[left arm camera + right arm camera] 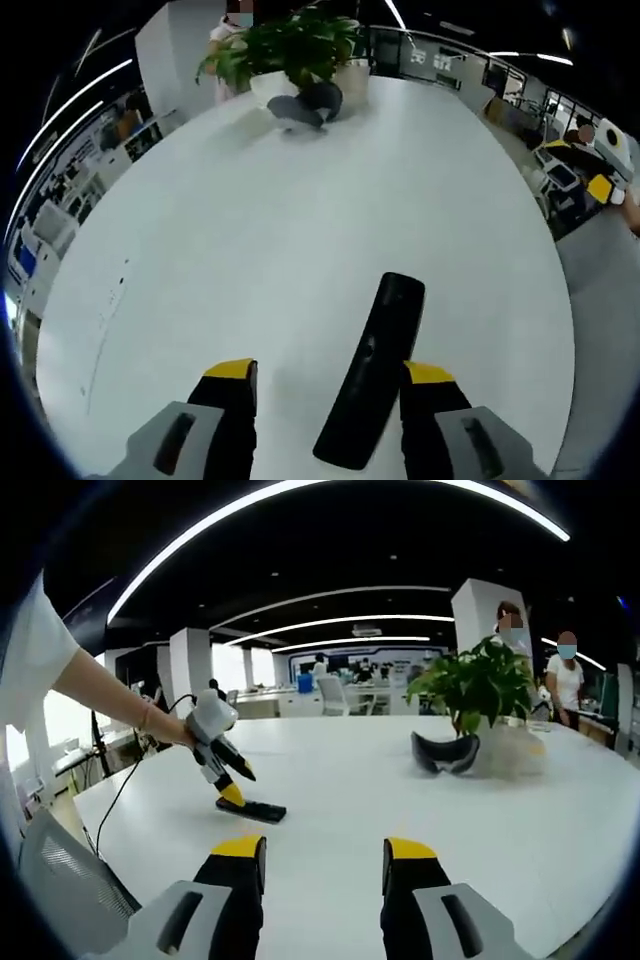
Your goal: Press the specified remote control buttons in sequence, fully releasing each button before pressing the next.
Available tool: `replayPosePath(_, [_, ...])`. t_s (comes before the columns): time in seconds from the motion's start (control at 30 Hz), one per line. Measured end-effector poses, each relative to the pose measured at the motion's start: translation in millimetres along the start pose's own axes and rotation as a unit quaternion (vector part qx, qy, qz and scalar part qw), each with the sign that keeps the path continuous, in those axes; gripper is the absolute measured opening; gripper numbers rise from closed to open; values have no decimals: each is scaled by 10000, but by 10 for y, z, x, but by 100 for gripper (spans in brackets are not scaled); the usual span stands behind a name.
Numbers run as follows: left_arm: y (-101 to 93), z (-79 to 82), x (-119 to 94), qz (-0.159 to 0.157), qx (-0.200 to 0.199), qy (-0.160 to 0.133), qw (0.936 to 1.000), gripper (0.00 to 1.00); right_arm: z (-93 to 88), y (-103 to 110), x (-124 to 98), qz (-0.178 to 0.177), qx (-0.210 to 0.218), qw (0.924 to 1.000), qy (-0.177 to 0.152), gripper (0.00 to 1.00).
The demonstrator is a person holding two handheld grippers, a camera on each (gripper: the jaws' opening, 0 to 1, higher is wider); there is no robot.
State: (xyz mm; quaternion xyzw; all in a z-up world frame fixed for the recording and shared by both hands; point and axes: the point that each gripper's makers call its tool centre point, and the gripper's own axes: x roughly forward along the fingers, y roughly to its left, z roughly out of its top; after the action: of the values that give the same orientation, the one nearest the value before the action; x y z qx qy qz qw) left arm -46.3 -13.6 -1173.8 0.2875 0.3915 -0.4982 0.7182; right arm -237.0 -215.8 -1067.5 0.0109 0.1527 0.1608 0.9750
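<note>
Left gripper view: the left claw [328, 378] hangs low over a white table [250, 250], its two yellow-tipped jaws spread wide and gripping nothing. A black remote control [372, 372] lies flat on the table between the jaws, close against the inner side of the right-hand jaw and well clear of the other; whether that jaw touches it cannot be told. The remote's long axis runs roughly along the claw's line of sight, leaning slightly toward the right-hand jaw at its far end. Its buttons are too dark to make out. Far ahead of the claw, at the opposite edge of the table, stands a potted plant [290, 45] in a pale pot, with a dark visor-shaped headset [305, 105] lying just in front of it.

Right gripper view: the right claw [325, 852] is held above the near part of the table [520, 810], jaws parted with only bare table between them. Ahead and to its left, the left claw [231, 790] points steeply down, its yellow tip at the remote control [252, 810]; contact cannot be confirmed. A hand [180, 730] holds that claw, and a cable trails from it. Ahead and to the right stand the potted plant [478, 685] and the headset [445, 752], well apart from the remote.
</note>
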Motion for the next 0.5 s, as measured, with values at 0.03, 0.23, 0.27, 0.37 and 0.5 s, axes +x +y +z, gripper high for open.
replayPosePath(0.03, [1, -7, 5, -14, -13, -8, 10000, 57, -10, 11, 5, 15, -29, 10000, 36, 44])
replayPosePath(0.23, [-12, -6, 30, -155, -39, -80, 9998, 55, -45, 34, 11, 46, -90, 9998, 158, 42])
replayPosePath(0.27, [-16, -5, 31, -182, -41, -93, 9998, 54, -50, 36, 12, 48, -97, 9998, 175, 42])
replayPosePath(0.37, [-77, -6, 37, -346, 16, -121, 9993, 48, -69, 39, 20, 51, -135, 9996, 240, 41])
replayPosePath(0.5, [-181, -6, 30, -523, 73, -152, 9985, 37, -81, 35, 19, 41, -156, 9995, 275, 40])
